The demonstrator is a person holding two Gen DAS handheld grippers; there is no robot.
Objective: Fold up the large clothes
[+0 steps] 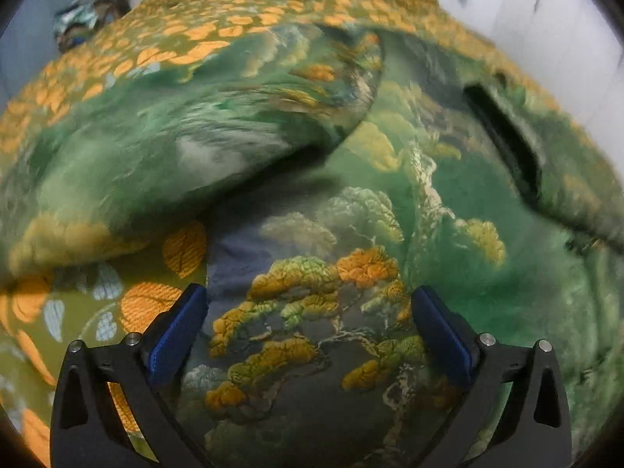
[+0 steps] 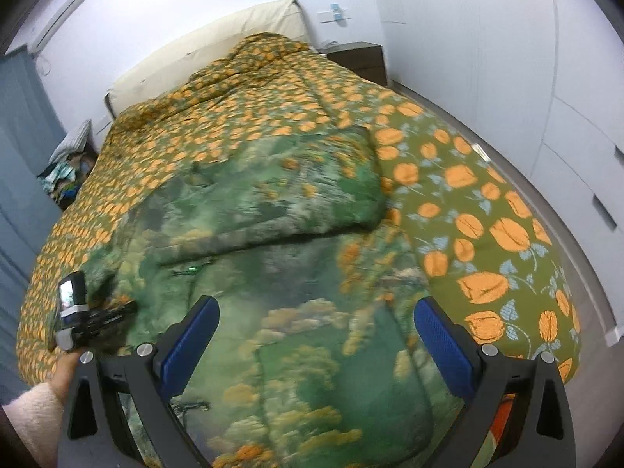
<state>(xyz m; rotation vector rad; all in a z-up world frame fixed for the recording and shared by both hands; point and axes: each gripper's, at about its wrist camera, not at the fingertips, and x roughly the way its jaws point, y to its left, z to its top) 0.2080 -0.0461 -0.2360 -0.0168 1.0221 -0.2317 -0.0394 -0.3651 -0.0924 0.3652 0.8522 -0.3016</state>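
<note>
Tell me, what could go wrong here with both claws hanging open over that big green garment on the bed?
1. The green garment and the orange-flowered bedspread lie right against each other, so the open right gripper could pinch both.
2. A folded-over flap sits loosely on top; tugging below the open left gripper may undo it.
3. The dark slit could snag a finger.

A bed fills the room, spread with an olive bedcover [image 2: 460, 179] printed in orange tulips. At its far end stands a cream padded headboard [image 2: 218, 39], and just beside that a dark bedside cabinet [image 2: 360, 58]. White wardrobe doors [image 2: 577, 117] run along the right. Blue curtains [image 2: 19, 148] hang at the left, near what looks like a heap of mixed clothes [image 2: 68, 167]. High up sits a wall-mounted air conditioner [image 2: 58, 19].
</note>
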